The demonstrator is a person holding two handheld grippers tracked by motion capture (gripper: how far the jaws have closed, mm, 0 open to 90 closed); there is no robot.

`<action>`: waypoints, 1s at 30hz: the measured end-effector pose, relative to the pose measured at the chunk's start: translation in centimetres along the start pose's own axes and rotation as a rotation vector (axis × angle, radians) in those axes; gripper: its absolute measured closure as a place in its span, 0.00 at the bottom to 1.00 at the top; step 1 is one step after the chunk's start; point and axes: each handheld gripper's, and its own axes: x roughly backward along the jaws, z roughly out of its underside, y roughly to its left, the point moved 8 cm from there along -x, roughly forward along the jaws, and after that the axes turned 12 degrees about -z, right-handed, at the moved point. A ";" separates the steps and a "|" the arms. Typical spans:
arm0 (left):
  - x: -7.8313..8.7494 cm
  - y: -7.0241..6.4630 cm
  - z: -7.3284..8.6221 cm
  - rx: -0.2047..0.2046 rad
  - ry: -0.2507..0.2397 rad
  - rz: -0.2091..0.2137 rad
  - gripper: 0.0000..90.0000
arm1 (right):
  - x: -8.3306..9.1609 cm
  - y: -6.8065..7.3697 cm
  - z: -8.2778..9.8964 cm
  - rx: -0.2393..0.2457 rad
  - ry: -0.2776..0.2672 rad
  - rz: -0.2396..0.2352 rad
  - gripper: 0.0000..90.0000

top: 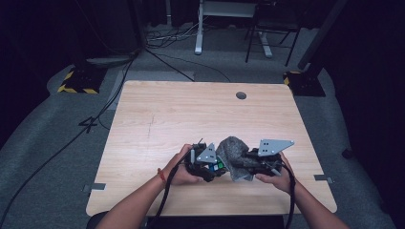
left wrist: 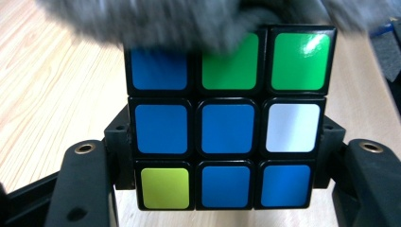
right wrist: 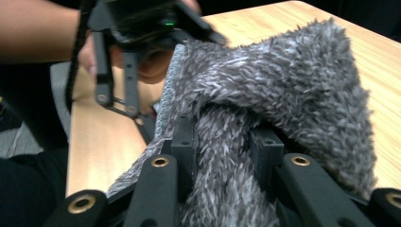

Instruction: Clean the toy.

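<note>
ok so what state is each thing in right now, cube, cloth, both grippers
puzzle cube: scrambled, clamped between the left gripper's jaws, top edge under the cloth
grey fuzzy cloth: bunched up, pinched in the right gripper, draped onto the cube
left gripper: shut on the cube, held above the table
right gripper: shut on a fold of cloth
table: bare wood

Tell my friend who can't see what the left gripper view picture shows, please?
A puzzle cube with coloured squares, mostly blue with two green, one white and one yellow-green, is clamped between the left gripper's two black jaws. A fuzzy grey cloth lies blurred over the cube's top edge, above a light wooden table.
</note>
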 end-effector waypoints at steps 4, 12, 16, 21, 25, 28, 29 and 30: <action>-0.2 -0.2 -0.1 -0.001 -0.004 0.004 0.37 | -0.6 0.9 -1.5 0.023 -0.051 -0.039 0.77; -0.1 -0.3 0.0 -0.003 0.000 -0.001 0.37 | -0.4 -1.9 0.3 -0.048 0.022 0.068 0.77; 0.0 -0.3 0.1 -0.015 0.004 0.001 0.37 | -0.2 -2.5 1.3 -0.064 0.057 0.081 0.77; 0.1 0.0 0.0 -0.005 -0.007 -0.001 0.37 | 0.0 -2.9 2.5 -0.084 0.091 0.100 0.77; 0.1 0.1 0.0 0.000 -0.004 -0.001 0.37 | 0.0 -2.2 1.9 -0.056 0.058 0.074 0.77; -0.1 0.1 0.2 0.001 0.013 -0.002 0.37 | -0.2 -0.9 0.6 -0.016 0.018 0.030 0.77; -0.3 0.1 0.2 -0.002 0.011 -0.001 0.37 | -0.4 -0.4 0.2 -0.003 0.011 0.020 0.77; -0.3 0.0 0.3 0.000 0.015 0.003 0.37 | -0.6 0.1 -0.2 0.011 0.000 0.010 0.77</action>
